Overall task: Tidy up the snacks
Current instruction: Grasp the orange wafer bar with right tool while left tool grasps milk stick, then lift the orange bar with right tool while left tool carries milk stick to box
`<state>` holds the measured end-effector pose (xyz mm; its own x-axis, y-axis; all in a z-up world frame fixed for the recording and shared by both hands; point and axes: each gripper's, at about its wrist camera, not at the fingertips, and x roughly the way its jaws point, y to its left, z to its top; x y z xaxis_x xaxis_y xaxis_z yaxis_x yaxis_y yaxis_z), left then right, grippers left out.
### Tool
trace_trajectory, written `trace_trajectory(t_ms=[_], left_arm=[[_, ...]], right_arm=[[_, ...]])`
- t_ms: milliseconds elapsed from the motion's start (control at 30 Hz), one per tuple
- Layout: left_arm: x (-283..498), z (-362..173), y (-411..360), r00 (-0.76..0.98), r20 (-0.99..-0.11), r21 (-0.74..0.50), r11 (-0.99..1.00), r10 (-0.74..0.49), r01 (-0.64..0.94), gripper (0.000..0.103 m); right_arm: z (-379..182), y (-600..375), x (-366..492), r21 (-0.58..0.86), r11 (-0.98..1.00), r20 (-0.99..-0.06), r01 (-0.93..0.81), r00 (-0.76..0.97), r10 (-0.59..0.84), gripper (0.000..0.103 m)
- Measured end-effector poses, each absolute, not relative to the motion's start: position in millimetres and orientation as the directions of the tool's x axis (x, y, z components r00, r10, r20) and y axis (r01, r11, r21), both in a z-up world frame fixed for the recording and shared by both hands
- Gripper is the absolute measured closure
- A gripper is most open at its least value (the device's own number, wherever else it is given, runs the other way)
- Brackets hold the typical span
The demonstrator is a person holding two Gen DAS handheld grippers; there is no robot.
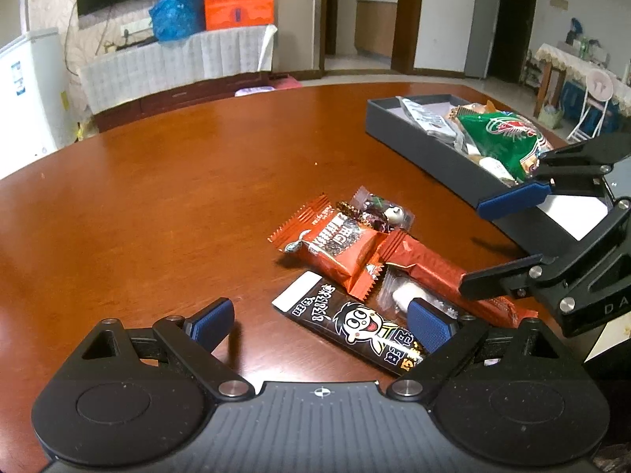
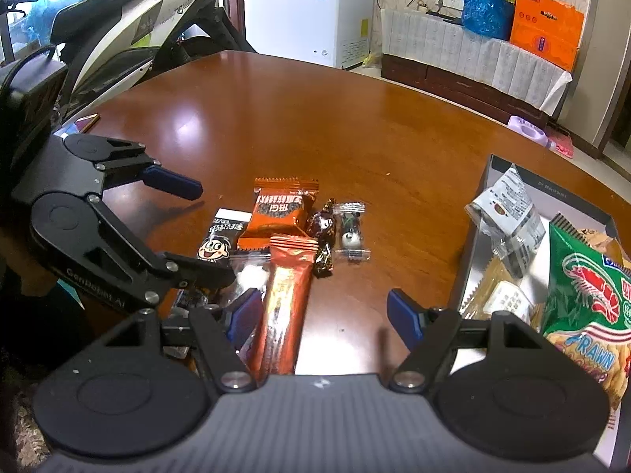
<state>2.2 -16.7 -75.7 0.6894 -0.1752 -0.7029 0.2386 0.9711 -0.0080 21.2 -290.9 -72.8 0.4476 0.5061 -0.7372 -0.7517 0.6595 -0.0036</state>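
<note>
A pile of snacks lies on the brown table: an orange packet, a long red-orange bar, a black cartoon packet, a clear white candy and small dark candies. A dark box holds a green prawn cracker bag and other packets. My left gripper is open just before the black packet. My right gripper is open over the near end of the long bar. The box is at its right.
A white freezer and a cloth-covered cabinet with a blue bag and an orange box stand behind the table. A scooter stands at far left. A small card lies near the table's left edge.
</note>
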Motion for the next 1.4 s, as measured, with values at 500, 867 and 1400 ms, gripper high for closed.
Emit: trace_trajectory(t_ms=[500,867,1400], left_arm=[[-6,-73,-13,0.668,-0.729,0.061,0.959,-0.146,0.276,0.013],[-8,-74,-16,0.638,-0.741,0.013,0.944,-0.211,0.329,0.053],[-3,-74,-19,0.643,-0.735,-0.003,0.949,-0.216,0.316,0.069]], right_arm=[[-90,-286,25,-0.039,0.667,-0.752,-0.744,0.462,0.471,0.032],[-100,-280,29,-0.057,0.684,-0.753,-0.727,0.481,0.448,0.049],[-102,-275,29,-0.019,0.682,-0.750,-0.731,0.462,0.474,0.068]])
